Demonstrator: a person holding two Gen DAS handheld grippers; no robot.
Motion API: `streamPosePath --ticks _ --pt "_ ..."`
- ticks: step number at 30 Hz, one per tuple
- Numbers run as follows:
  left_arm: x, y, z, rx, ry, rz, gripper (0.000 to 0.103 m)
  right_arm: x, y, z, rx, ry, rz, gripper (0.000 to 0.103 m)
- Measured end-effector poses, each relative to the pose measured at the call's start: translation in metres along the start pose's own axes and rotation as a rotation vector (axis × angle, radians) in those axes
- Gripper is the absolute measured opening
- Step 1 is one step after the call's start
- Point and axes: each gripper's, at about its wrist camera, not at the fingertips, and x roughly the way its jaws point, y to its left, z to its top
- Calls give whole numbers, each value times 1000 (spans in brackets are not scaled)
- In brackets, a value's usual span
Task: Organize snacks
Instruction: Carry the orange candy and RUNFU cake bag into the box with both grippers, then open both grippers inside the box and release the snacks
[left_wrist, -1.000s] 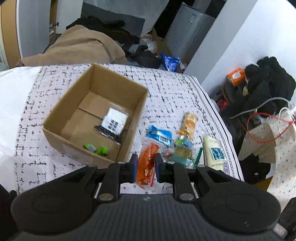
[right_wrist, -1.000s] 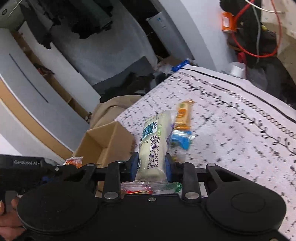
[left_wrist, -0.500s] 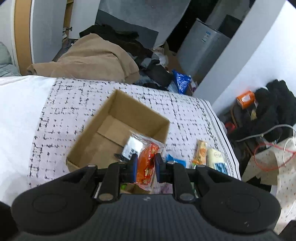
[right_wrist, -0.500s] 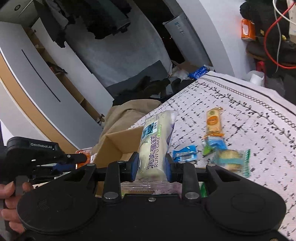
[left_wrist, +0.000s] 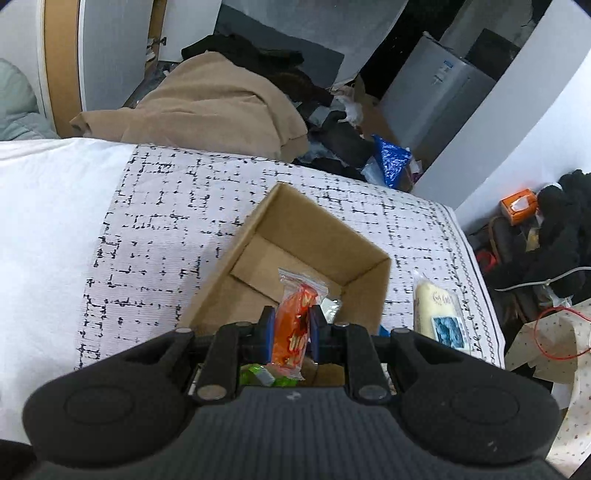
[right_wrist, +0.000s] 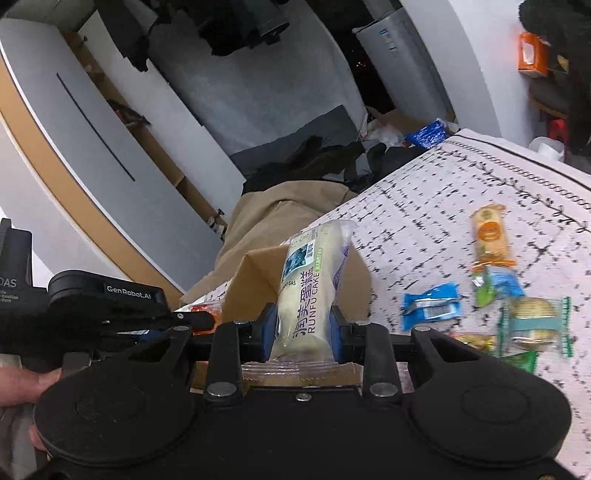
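My left gripper (left_wrist: 290, 334) is shut on an orange snack packet (left_wrist: 295, 325) and holds it over the open cardboard box (left_wrist: 362, 288). Green wrappers (left_wrist: 258, 374) lie in the box under it. My right gripper (right_wrist: 303, 332) is shut on a cream cake pack (right_wrist: 314, 284) and holds it up just right of the box (right_wrist: 255, 280). The left gripper also shows in the right wrist view (right_wrist: 192, 319), left of the box. The cake pack shows beside the box in the left wrist view (left_wrist: 436, 310).
Several loose snacks lie on the patterned cloth: a blue packet (right_wrist: 430, 304), an orange bar (right_wrist: 489, 236), a cracker pack (right_wrist: 533, 323). A tan blanket (left_wrist: 218, 99) and clutter lie beyond the table's far edge. A dotted bag (left_wrist: 554, 343) stands at the right.
My left gripper has carried the orange packet from the loose snacks to over the box. My right gripper has moved left toward the box with the cake pack.
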Motion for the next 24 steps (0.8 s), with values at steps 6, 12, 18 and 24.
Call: streamPosePath --ticks 6,12,18,24 --pt "14 18 5 -24 32 18 19 24 14 -5 -7 28 -10 29" --pt "15 27 9 -25 29 12 22 38 27 -8 -17 28 12 30" --pt "13 31 11 -28 37 10 33 35 28 -10 -35 -2 -2 60" --pt "12 29 6 -23 54 16 57 19 21 -9 -42 5 -45 66"
